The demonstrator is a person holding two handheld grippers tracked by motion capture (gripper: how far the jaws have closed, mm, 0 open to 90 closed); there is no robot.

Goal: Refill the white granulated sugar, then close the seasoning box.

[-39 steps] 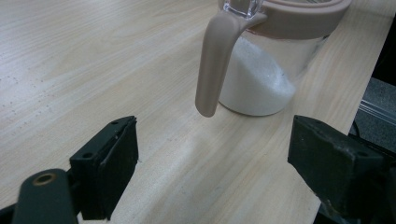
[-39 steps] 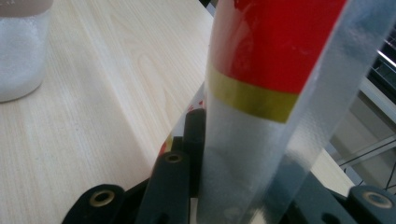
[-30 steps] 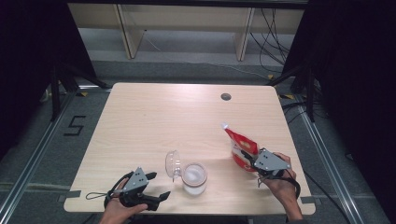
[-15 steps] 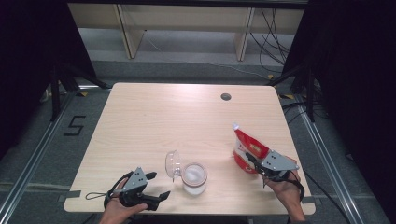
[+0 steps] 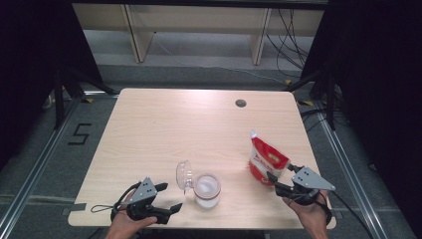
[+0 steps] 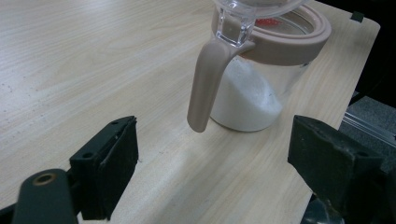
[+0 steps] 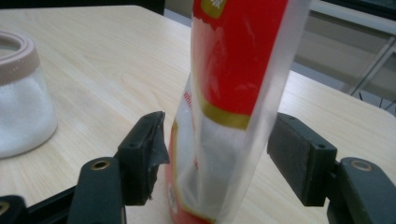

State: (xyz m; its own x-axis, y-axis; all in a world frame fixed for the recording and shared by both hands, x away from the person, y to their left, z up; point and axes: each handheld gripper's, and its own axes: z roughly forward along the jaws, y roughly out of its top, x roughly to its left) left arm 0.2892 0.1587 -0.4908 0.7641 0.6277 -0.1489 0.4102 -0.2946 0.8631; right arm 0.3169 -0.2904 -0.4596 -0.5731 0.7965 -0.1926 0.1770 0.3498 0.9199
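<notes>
At bottom left, left gripper (image 5: 169,199) lies low on the table (image 5: 164,124), hand (image 5: 127,226) behind it, jaws wide apart, nothing between, aimed right at the jar (image 5: 206,189). Jar sits near the front edge, half full of white powder, clear lid (image 5: 183,175) flipped open. Far right: red pouch (image 5: 266,159) stands upright. Right gripper (image 5: 272,180) held level from the front edge, jaws just been opening, pouch between them, pads off it.
</notes>
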